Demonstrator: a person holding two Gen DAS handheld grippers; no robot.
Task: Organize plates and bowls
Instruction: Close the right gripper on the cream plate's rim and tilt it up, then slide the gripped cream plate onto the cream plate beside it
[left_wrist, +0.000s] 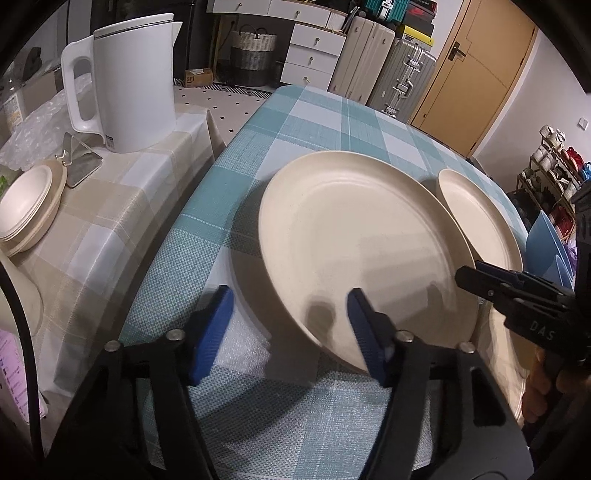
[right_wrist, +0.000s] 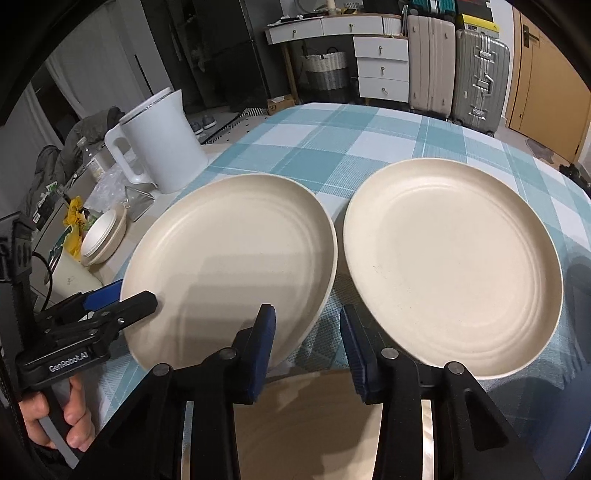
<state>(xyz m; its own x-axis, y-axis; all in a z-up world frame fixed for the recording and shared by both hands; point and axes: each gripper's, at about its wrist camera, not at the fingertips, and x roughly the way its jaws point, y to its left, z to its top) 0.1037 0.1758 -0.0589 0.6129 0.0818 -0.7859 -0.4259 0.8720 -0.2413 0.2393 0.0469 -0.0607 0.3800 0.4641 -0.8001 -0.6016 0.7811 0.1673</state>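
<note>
- The left gripper (left_wrist: 290, 295) is nearest, its blue-padded fingers (left_wrist: 212, 332) standing apart. One finger is over the tablecloth (left_wrist: 207, 206) and the other over the near edge of the left plate (left_wrist: 351, 240), so the rim lies between them. The pads do not clamp it.
- A hand (right_wrist: 55, 417) holds that gripper's handle at the table's near left corner.
- The right gripper (right_wrist: 306, 312) also has its fingers apart, with a visible gap. One finger is over the left plate's right-hand edge and the other is in the strip of cloth between the two plates. It is not squeezing the rim.
- The left plate is round, matte cream with faint speckles. It has a shallow raised rim and soft concentric rings around a flat centre.
- The right plate (right_wrist: 450, 266) is the same in colour and shape and lies just beside the left one. Their rims are close, and I cannot tell whether they touch.
- Both plates sit on the teal-and-white checked tablecloth, toward its near edge.
- To the left, a second table with a beige checked cover (left_wrist: 110, 221) carries a stack of small cream bowls (left_wrist: 26, 210).
- Behind the bowls stands a white electric kettle (left_wrist: 129, 85).
- Farthest back are white drawers (right_wrist: 382, 68), a woven basket (right_wrist: 325, 70), two upright suitcases (right_wrist: 480, 74) and a wooden door (left_wrist: 476, 81).
</note>
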